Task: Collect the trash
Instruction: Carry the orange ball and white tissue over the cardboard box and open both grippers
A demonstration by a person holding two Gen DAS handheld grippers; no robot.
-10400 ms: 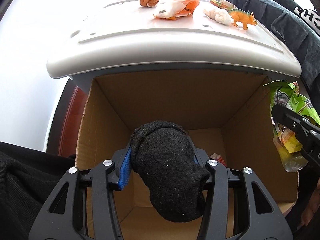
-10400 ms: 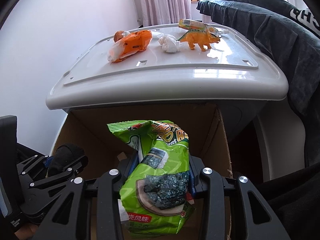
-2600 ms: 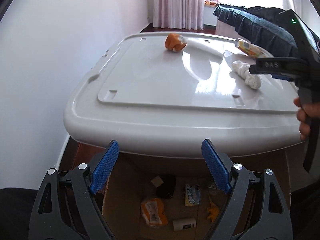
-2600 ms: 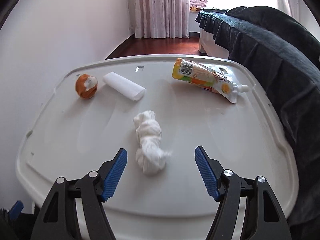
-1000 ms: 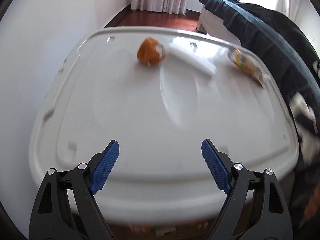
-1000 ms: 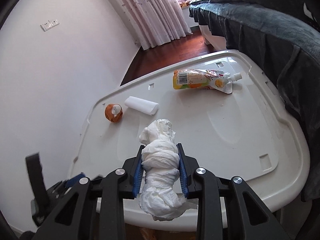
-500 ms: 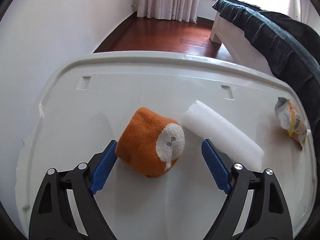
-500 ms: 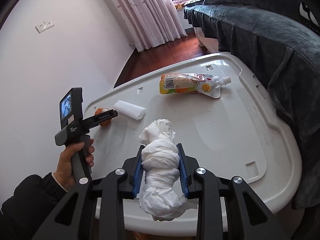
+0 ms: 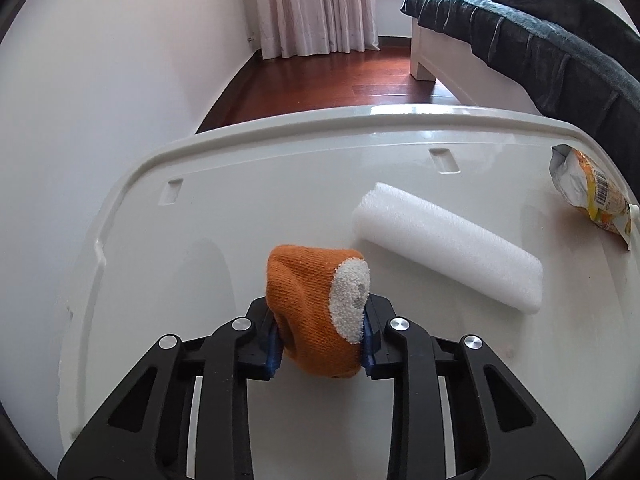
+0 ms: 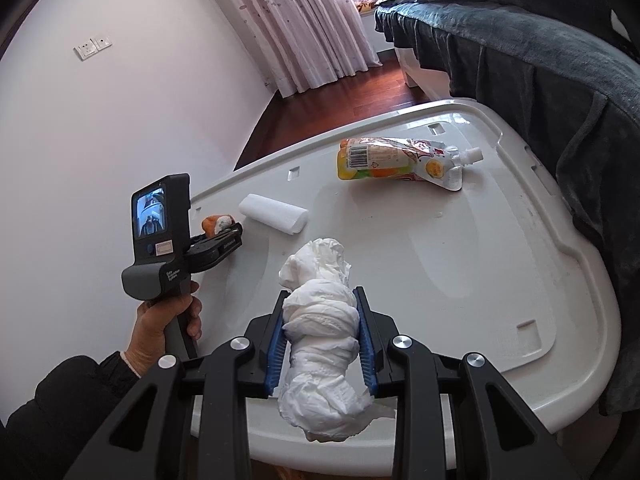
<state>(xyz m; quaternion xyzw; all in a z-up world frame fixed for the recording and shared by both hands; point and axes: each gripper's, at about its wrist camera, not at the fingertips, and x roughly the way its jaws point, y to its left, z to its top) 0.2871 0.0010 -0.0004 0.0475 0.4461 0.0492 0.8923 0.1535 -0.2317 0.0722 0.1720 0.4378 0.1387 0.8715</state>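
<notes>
Orange sock point(image 9: 316, 312) squeezed by closing left tool point(image 9: 320, 340).

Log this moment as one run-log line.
left gripper: closing on orange sock | right gripper: shut on tissue wad | on white lid: foam roll, drink pouch

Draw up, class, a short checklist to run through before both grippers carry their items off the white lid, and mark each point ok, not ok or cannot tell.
1. Left gripper around the orange sock ball: ok, jaws closing, pads at both sides.
2. Right gripper clamped on the tissue wad: ok.
3. Foam roll apart from the sock ball: ok.
4. Juice pouch out of both grippers' way: ok.
5. Sock ball lifted clear of the lid: cannot tell.
</notes>
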